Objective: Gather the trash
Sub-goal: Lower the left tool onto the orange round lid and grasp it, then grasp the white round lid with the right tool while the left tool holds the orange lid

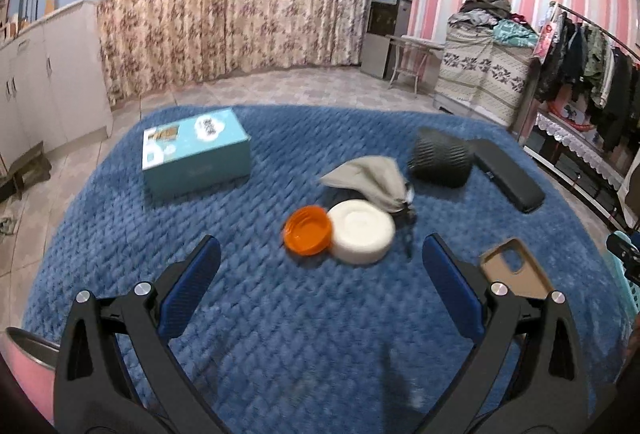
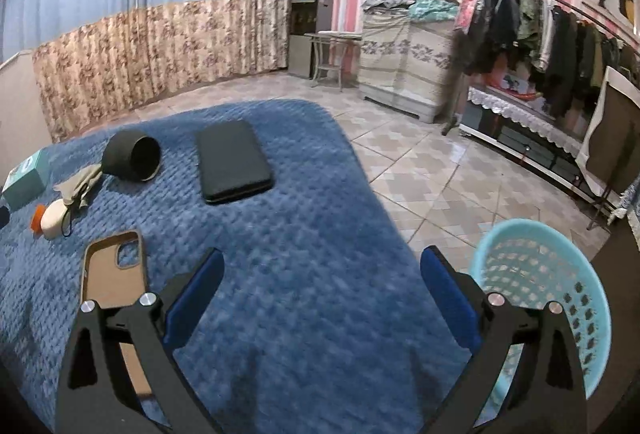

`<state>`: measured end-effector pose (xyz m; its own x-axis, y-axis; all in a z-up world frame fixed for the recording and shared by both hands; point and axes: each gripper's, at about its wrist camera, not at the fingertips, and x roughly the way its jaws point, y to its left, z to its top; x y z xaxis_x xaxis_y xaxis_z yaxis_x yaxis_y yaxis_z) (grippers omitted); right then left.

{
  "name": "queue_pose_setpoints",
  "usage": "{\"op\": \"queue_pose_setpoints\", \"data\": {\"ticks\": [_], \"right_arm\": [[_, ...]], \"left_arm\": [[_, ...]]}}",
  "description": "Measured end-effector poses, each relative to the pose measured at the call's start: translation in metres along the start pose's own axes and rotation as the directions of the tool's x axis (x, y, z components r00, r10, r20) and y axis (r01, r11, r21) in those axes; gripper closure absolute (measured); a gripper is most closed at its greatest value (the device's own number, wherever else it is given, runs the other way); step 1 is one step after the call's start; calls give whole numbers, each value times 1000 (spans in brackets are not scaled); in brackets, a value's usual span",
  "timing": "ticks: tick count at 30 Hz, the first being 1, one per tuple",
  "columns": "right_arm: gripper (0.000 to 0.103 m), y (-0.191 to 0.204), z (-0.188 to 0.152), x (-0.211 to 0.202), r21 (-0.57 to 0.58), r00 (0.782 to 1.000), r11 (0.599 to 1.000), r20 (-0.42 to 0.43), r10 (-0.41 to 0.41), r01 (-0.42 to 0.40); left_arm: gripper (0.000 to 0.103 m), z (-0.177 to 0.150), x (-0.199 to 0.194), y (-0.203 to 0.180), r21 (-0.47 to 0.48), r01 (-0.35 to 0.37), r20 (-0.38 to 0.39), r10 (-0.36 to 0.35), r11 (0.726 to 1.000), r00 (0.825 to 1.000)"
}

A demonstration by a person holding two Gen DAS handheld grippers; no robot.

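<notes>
A blue quilted blanket (image 1: 280, 334) is seen under a teal box (image 1: 196, 149), an orange lid (image 1: 308, 230), a cream tub (image 1: 362, 232), a grey cloth (image 1: 368, 179), a black ribbed cup (image 1: 438, 161), a black case (image 2: 232, 159) and a tan phone cover (image 2: 114, 266). The basket (image 2: 560, 298) is light blue, perforated.

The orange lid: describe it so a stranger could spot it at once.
Start at the blue blanket and find the teal box. To its right, in the middle, a grey cloth lies behind a white round tub. The orange lid touches that tub's left side, the only orange thing there.
</notes>
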<state>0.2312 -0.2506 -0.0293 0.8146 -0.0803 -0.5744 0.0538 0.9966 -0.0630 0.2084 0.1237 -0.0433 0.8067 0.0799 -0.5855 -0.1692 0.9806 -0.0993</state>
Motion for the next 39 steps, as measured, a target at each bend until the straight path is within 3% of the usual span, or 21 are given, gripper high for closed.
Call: {"op": "queue_pose_setpoints", "data": {"ticks": [6,11,15,17,19,26,31,39], "right_arm": [[7,27,1,19,-5,998,999,-39,54,-54],[7,44,-2,27,-27,995,996,-60,85,-87],[7,53,-2,28,-47,994,995,-68,87,-91],[7,55,-2,26,-59,994,994,-66,85,-89],[7,57,-2,25,-64,994,994,-69,85,-89],[7,74,3,19,-66,992,991,-64,112,-116],[7,119,5,14,-96,980,976,-68,188,-194],[7,209,-1,10,-162,943,929,-80,323,-332]], "left_arm": [[11,0,35,13,14,-40,-68,41,999,997],[35,5,65,17,-14,36,-147,-38,999,988],[38,10,80,18,-41,82,-166,-88,996,982],[54,13,87,18,-52,120,-178,-128,991,976],[63,14,88,14,-51,147,-182,-154,988,971],[63,11,60,16,-21,92,-131,-94,996,987],[63,12,13,37,3,-28,-69,29,1000,997],[63,21,-22,103,-64,-93,-49,90,994,995]]}}
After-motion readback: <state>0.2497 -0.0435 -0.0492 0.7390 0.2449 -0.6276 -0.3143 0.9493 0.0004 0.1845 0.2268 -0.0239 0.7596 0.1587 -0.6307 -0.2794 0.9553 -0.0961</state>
